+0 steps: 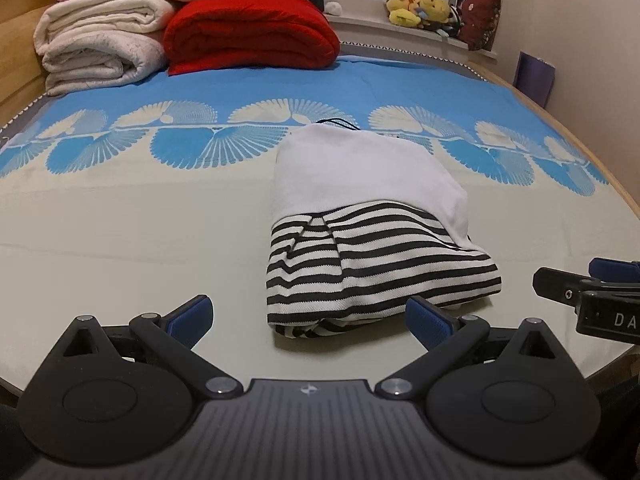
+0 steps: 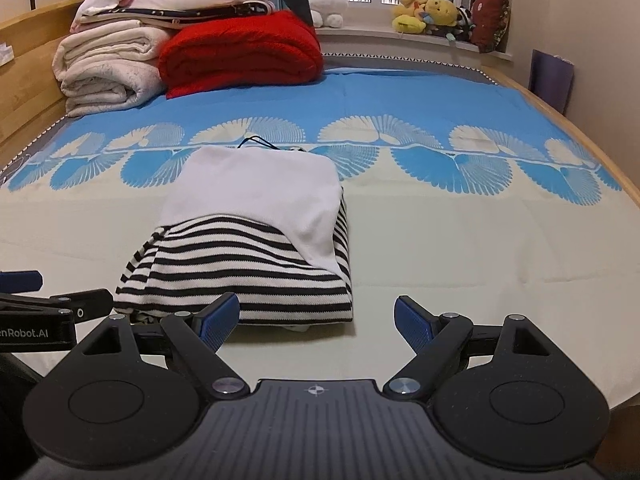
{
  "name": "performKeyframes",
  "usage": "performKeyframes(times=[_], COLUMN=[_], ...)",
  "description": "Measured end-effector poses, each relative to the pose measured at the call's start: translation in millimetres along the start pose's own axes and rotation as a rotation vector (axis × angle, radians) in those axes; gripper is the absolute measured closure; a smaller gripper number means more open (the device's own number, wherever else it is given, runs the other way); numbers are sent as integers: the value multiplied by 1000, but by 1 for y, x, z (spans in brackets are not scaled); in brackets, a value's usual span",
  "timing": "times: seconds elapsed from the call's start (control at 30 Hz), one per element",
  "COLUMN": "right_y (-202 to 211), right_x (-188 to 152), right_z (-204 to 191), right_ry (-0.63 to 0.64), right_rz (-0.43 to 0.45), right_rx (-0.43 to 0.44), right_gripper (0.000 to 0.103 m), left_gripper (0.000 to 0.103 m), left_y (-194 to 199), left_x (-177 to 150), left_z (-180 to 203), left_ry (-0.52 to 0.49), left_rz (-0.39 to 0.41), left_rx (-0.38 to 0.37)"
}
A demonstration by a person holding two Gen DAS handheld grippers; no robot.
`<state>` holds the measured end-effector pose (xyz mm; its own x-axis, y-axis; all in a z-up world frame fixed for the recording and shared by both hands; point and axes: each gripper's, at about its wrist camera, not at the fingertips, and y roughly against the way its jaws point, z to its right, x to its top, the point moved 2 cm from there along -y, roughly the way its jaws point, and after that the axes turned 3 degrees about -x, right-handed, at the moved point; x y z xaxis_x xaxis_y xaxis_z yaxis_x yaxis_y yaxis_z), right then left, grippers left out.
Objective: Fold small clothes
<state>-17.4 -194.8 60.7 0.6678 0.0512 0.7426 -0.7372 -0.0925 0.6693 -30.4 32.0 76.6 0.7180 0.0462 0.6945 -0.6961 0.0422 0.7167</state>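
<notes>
1. White letters "DA", cut off by the frame edge, stand on the black body of the right gripper (image 1: pixel 592 280) in the left wrist view.
2. White lettering "enRobot.AI", its start cut off, stands on the black body of the left gripper (image 2: pixel 56 304) in the right wrist view.

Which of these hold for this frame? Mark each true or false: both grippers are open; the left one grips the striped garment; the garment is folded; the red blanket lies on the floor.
1. Both the left gripper and right gripper are open. True.
2. The left gripper grips the striped garment. False: nothing is between its fingers.
3. The garment lies folded on the bed. True.
4. The red blanket lies on the floor. False: it is on the bed.
</notes>
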Motion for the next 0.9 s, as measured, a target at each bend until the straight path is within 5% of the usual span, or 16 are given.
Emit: performKeyframes(times=[0.9], right_y=[-1], right_x=[2], right_z=[-7], right_ry=[19], right_rz=[20], right_rx=[1], right_gripper=[17], left_gripper=[0], left_y=[7], left_x=[5], left_z=[-6], left_ry=[21], left_rz=[49], left_rx=[-15])
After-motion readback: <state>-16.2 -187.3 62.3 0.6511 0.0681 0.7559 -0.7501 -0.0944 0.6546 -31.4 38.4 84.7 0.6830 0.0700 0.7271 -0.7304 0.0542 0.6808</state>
